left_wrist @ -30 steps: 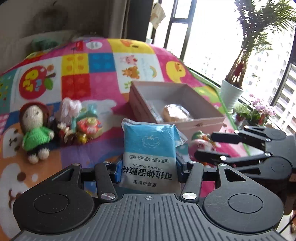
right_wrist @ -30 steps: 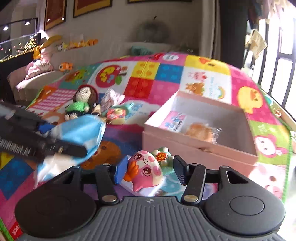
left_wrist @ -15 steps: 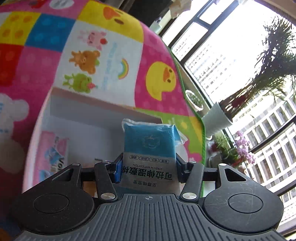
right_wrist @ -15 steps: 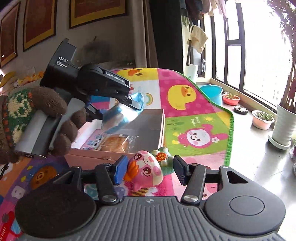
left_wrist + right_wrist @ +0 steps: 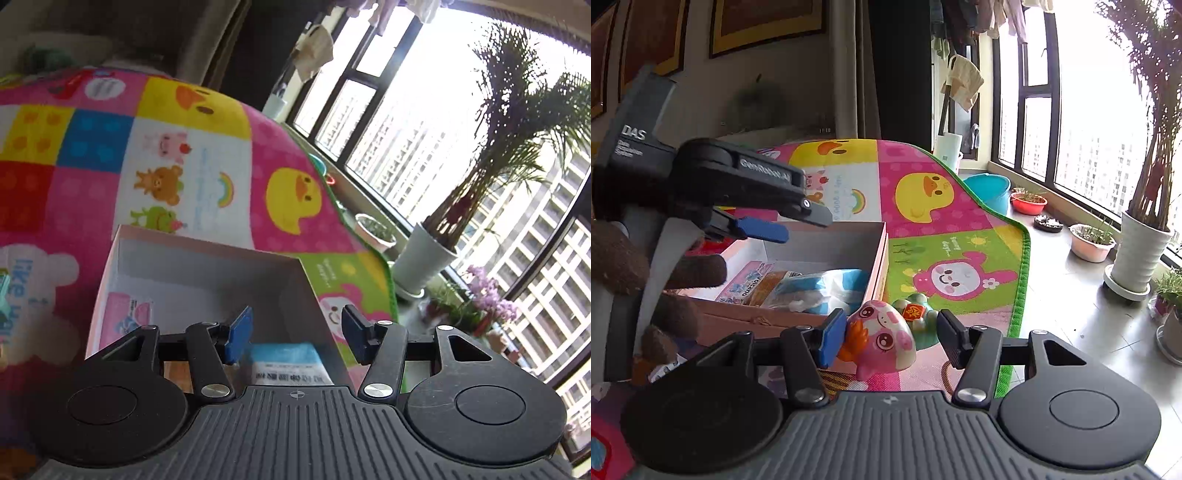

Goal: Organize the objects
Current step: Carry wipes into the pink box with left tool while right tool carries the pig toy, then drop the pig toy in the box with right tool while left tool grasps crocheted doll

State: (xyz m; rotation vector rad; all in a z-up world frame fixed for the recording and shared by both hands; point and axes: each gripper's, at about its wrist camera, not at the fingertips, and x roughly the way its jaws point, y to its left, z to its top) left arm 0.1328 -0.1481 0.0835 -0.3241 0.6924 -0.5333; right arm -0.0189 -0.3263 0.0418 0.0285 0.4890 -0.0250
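Observation:
My left gripper (image 5: pixel 297 334) is open and empty above the pink box (image 5: pixel 207 258). The blue cotton-pad packet (image 5: pixel 286 363) lies in the box just below its fingers. It also shows in the right wrist view (image 5: pixel 827 286), beside a pink tissue pack (image 5: pixel 746 280) and a wrapped bun (image 5: pixel 772 286). The left gripper (image 5: pixel 798 223) hovers over the box (image 5: pixel 875 258) in that view. My right gripper (image 5: pixel 886 338) is shut on a pink pig toy (image 5: pixel 882 343), held near the box's front right corner.
The colourful play mat (image 5: pixel 177 147) lies under the box, with its green edge (image 5: pixel 1023 266) on the right. Beyond it, on the tile floor, stand a potted palm (image 5: pixel 1141 254), small plant pots (image 5: pixel 1091 242) and a blue basin (image 5: pixel 990 190) by the window.
My left gripper carried the blue packet over the box, opened and let it go; the packet now lies inside the box. My right gripper still holds the pig toy.

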